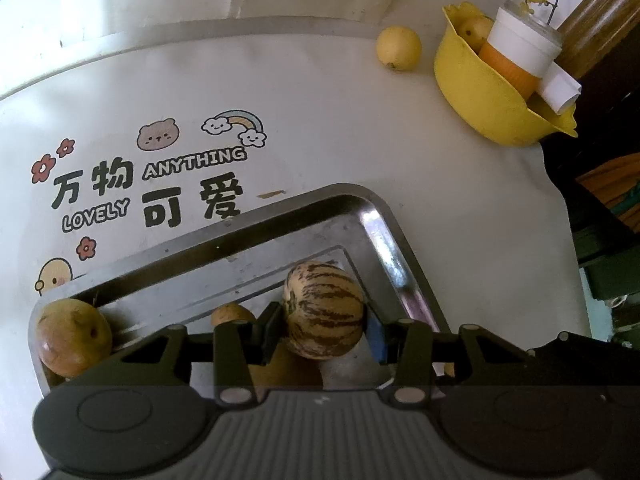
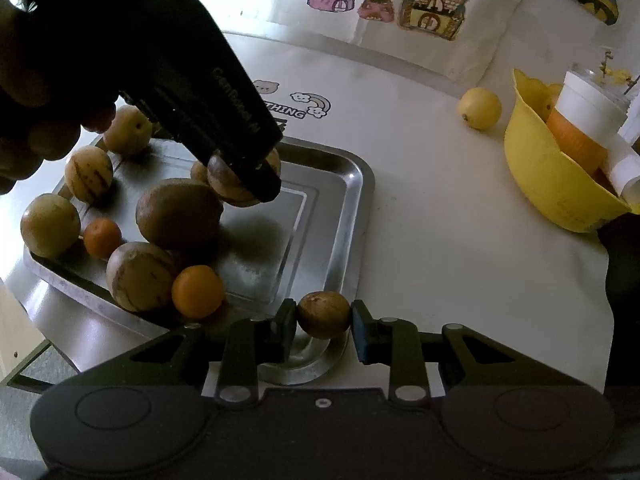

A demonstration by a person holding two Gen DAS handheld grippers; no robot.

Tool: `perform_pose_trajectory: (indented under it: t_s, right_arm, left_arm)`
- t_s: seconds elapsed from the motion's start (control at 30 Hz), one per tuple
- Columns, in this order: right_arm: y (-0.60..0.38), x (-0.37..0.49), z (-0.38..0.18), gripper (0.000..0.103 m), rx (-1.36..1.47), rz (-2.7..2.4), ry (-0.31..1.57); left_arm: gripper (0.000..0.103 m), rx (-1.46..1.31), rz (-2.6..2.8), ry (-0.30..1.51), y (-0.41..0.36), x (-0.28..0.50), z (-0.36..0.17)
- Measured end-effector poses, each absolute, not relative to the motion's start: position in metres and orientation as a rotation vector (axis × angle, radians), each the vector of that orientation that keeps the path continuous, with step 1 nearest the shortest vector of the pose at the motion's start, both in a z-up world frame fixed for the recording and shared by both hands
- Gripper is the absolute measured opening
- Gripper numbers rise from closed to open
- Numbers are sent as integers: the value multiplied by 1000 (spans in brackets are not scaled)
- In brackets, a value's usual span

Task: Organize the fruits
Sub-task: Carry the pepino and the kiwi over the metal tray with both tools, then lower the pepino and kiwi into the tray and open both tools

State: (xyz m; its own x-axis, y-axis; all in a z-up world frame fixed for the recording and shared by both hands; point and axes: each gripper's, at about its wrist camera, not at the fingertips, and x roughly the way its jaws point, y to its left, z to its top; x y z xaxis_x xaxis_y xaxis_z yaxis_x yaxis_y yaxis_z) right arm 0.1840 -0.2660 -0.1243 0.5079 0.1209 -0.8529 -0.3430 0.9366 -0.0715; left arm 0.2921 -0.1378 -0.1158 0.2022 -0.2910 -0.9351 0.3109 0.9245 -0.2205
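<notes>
A steel tray holds several fruits: striped melons, brown round fruits and two small oranges. My left gripper is shut on a striped melon and holds it over the tray. In the right wrist view the left gripper hangs over the tray's far part with that melon. My right gripper is shut on a small brown fruit above the tray's near right corner. A yellow lemon lies on the table beyond the tray, also in the left wrist view.
A yellow bowl at the right holds a white and orange cup and a fruit; it also shows in the left wrist view. The white tablecloth has cartoon prints. The table edge runs at the right.
</notes>
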Motion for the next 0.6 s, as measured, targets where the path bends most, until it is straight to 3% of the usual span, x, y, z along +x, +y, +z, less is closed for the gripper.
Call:
perform_pose_trajectory:
  t_s: [0.6]
  right_arm:
    - [-271, 195, -131, 31, -272, 342, 997]
  left_arm:
    - [48, 32, -390, 1331, -149, 301, -128]
